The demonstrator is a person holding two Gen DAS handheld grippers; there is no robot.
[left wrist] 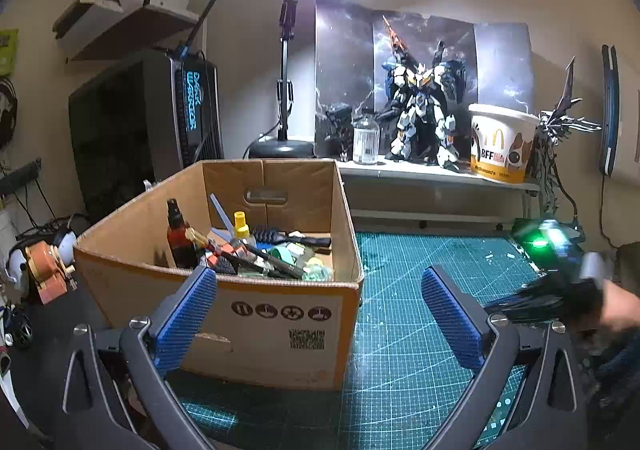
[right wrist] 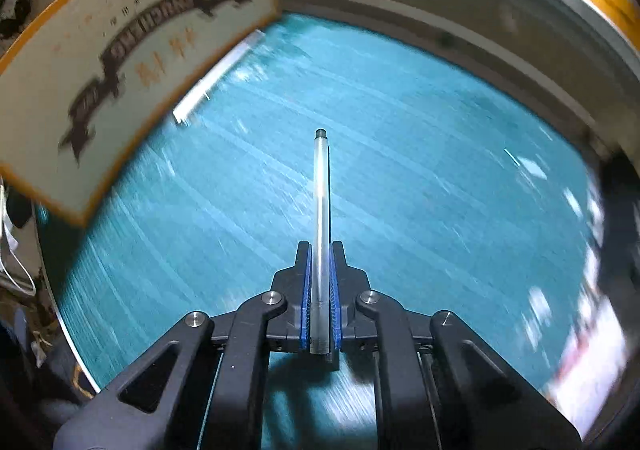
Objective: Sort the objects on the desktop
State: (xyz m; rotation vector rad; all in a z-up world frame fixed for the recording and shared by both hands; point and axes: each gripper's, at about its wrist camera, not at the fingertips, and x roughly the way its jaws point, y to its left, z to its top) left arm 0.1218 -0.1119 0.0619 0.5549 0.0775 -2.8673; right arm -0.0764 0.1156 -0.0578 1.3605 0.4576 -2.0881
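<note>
An open cardboard box (left wrist: 256,306) stands on the green cutting mat (left wrist: 404,290), filled with several small items: a dark spray bottle (left wrist: 178,234), a yellow-capped bottle (left wrist: 241,228), a hairbrush (left wrist: 288,238). My left gripper (left wrist: 318,282) is open and empty, its blue pads astride the box's front right corner. My right gripper (right wrist: 320,250) is shut on a slim silver pen (right wrist: 321,209) that points forward above the mat (right wrist: 400,169). The box wall (right wrist: 132,61) is at upper left of it. The right gripper shows blurred at the right edge of the left wrist view (left wrist: 560,282).
A white stick (right wrist: 218,75) lies on the mat beside the box. Behind the mat a shelf (left wrist: 436,173) holds a robot model (left wrist: 424,117), a glass jar (left wrist: 365,139) and a McDonald's bucket (left wrist: 502,141). A lamp stand (left wrist: 285,89) and a PC tower (left wrist: 148,121) stand behind the box.
</note>
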